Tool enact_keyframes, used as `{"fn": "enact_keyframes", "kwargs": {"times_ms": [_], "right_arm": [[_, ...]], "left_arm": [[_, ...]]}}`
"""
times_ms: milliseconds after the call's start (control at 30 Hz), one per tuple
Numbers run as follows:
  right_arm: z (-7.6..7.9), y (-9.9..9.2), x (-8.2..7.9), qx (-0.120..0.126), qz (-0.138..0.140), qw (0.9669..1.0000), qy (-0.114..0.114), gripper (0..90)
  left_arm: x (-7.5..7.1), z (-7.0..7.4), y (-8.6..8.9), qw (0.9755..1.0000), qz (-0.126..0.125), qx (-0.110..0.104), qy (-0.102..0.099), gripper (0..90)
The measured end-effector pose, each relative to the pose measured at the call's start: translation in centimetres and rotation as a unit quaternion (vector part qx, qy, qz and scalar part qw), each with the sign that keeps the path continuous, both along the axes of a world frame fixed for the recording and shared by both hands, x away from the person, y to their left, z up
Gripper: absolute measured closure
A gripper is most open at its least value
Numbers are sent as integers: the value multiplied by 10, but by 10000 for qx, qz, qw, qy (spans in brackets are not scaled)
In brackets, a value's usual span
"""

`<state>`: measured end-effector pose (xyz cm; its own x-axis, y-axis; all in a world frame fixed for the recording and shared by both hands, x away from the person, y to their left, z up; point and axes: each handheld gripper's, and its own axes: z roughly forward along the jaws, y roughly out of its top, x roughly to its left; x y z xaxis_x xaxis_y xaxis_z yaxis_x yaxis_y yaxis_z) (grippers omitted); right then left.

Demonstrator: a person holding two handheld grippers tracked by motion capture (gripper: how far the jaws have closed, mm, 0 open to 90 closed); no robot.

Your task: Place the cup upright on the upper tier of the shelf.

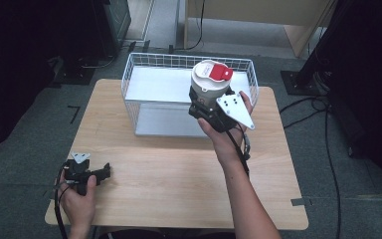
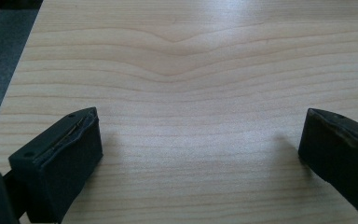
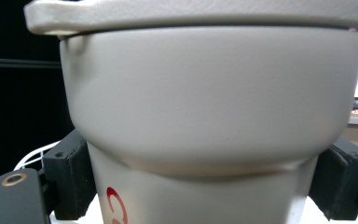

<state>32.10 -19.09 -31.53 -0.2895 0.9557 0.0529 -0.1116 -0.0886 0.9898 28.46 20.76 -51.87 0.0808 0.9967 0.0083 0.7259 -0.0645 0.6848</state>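
From the high view, your right hand-held gripper [image 1: 210,107] holds a cream insulated cup [image 1: 209,84] with a red flip tab on its lid, upright and lifted over the front right part of the white wire basket [image 1: 138,67] that stands at the far side of the worktop [image 1: 179,174]. The step in hand looks like setting the cup into the basket, so carry it clear over the front rim before you lower it, and keep it vertical so the base meets the basket floor flat. Your left hand-held gripper [image 1: 92,173] rests on the worktop near its front left corner, well apart from the basket; leave it there, out of the way. In the left gripper view, its jaws stand wide apart over bare wood with nothing between them. In the right gripper view, the jaws clamp the cup [image 3: 214,126] on its narrower body just below the wider upper band; that shoulder should stop it slipping down, so hold your squeeze steady and release only once the base is seated.
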Motion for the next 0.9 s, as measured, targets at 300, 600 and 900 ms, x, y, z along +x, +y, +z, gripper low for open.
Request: {"fn": "enact_keyframes", "kwargs": {"times_ms": [300,600,900], "right_arm": [[10,2,22,-54,-70,10000,-17,120],[17,10,51,-218,-112,9997,61,120],[18,15,77,-155,-192,9994,242,120]], "left_arm": [[0,0,0,10000,-3,1,1,0],[0,0,0,10000,-8,5,-1,0],[0,0,0,10000,-21,3,-8,0]]}}
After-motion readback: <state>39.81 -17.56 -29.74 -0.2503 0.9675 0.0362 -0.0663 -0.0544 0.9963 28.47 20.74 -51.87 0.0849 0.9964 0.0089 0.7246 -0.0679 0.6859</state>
